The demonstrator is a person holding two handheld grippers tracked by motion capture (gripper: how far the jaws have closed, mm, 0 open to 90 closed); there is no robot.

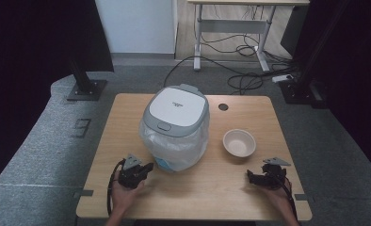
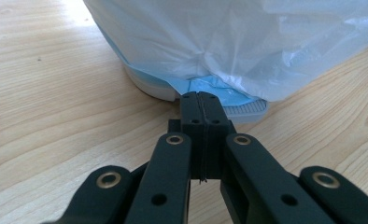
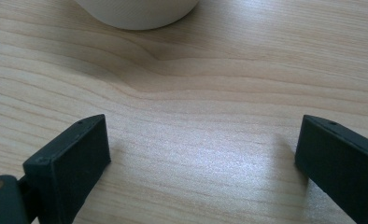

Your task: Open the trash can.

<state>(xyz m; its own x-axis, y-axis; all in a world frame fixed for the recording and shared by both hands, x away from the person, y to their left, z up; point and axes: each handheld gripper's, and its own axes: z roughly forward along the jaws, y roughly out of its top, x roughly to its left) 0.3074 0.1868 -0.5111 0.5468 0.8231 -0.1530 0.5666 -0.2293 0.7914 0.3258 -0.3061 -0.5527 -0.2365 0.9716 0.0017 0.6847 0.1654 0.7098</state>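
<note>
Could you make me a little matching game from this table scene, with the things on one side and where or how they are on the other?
1. rice cooker
2. bowl
3. left gripper
4. right gripper

a. jaws wide apart over bare wood
b. wrapped in a clear plastic bag
c. empty, right of the cooker
d. jaws shut, pointing at the cooker's base

Pairs: 1-b, 2-c, 3-d, 4-a

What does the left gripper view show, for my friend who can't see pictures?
Two black tongs pressed shut together point at the bottom of a white bin wrapped in a crinkly plastic bag. A bit of blue plastic peeks out just past the tips, above the wooden table.
</note>
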